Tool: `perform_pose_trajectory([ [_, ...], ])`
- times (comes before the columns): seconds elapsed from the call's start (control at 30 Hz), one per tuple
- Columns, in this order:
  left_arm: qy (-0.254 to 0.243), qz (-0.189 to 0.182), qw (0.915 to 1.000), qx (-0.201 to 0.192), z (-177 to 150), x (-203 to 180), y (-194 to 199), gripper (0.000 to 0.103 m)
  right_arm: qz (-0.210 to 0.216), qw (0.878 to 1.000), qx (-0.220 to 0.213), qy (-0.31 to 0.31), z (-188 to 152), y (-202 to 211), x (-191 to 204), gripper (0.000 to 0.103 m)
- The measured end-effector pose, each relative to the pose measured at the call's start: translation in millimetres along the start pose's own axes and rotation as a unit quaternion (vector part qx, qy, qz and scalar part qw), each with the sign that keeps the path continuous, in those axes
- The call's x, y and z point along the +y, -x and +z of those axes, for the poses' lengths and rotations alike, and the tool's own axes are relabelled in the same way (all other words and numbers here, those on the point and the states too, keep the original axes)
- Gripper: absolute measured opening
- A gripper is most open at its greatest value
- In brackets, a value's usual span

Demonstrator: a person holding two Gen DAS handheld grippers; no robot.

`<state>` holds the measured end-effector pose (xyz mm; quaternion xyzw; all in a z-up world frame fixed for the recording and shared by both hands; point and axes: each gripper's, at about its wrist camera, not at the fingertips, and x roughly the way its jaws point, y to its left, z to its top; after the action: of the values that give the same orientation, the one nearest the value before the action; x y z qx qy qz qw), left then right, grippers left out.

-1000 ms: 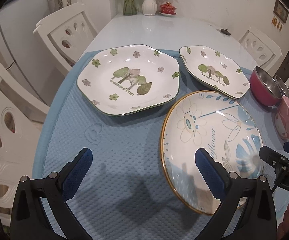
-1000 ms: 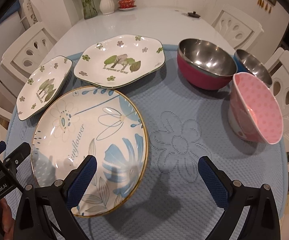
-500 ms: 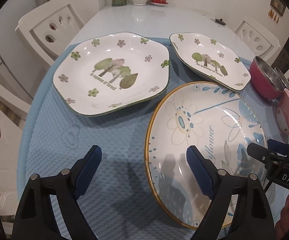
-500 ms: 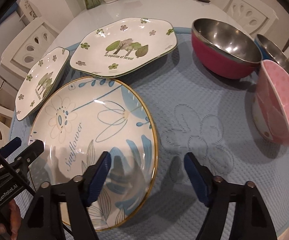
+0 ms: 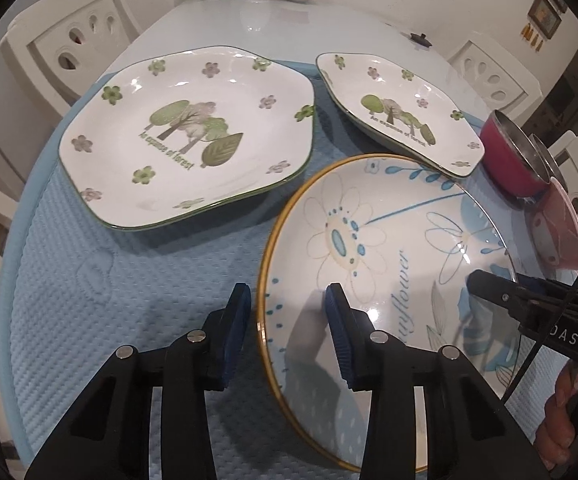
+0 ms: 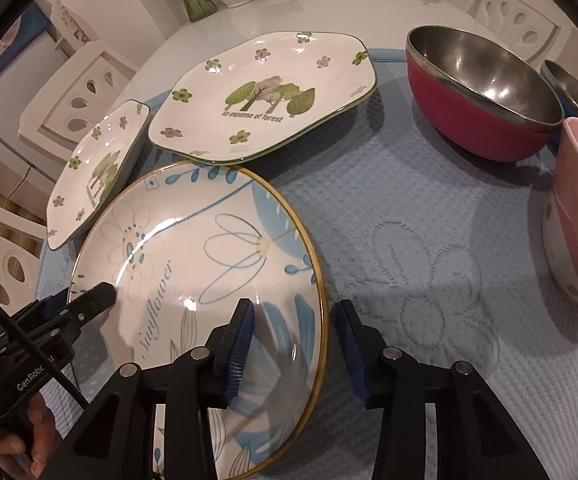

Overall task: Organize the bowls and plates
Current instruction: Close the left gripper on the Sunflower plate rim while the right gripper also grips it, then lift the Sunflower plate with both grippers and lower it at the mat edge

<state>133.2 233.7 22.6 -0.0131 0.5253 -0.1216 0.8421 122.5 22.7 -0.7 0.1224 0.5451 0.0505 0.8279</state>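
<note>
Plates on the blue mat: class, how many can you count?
3: the round sunflower plate nearest, the large forest plate behind it, the small forest plate beside them.

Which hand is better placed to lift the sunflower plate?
Neither: the left tongs and right tongs each straddle an opposite rim of the sunflower plate, jaws closing, so probably a two-handed lift.

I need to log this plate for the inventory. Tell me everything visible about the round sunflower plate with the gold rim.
The sunflower plate is round, glossy and ceramic-looking, white with blue flowers and leaves, the word "sunflower" and a thin gold rim. It lies flat on the blue textured mat, nearest the cameras, its far edge tucked under the smaller forest plate. The left gripper and right gripper each straddle its rim on opposite sides, jaws closing, pads not yet pressing.
</note>
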Motion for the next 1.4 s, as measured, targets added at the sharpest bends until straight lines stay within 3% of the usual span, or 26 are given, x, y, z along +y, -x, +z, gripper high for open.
perform_pose_trajectory([
  [0.27, 0.011, -0.021, 0.9997, -0.003, 0, -2, -3, 0.036, 0.010, 0.999, 0.001, 0.040, 0, -3, 9, 0.041],
  [0.47, 0.042, -0.046, 0.9980, 0.007, -1, 4, 2, 0.036, 0.041, 0.999, 0.016, -0.008, 3, 1, 2, 0.041],
  [1.0, 0.068, -0.022, 0.9972, -0.022, -33, 25, 72, 0.036, 0.045, 0.999, 0.028, -0.009, -33, 49, 44, 0.041],
  [1.4, 0.085, 0.007, 0.9962, -0.015, -69, 57, 90, 0.036, 0.055, 0.996, 0.065, 0.022, -73, 45, 86, 0.041],
])
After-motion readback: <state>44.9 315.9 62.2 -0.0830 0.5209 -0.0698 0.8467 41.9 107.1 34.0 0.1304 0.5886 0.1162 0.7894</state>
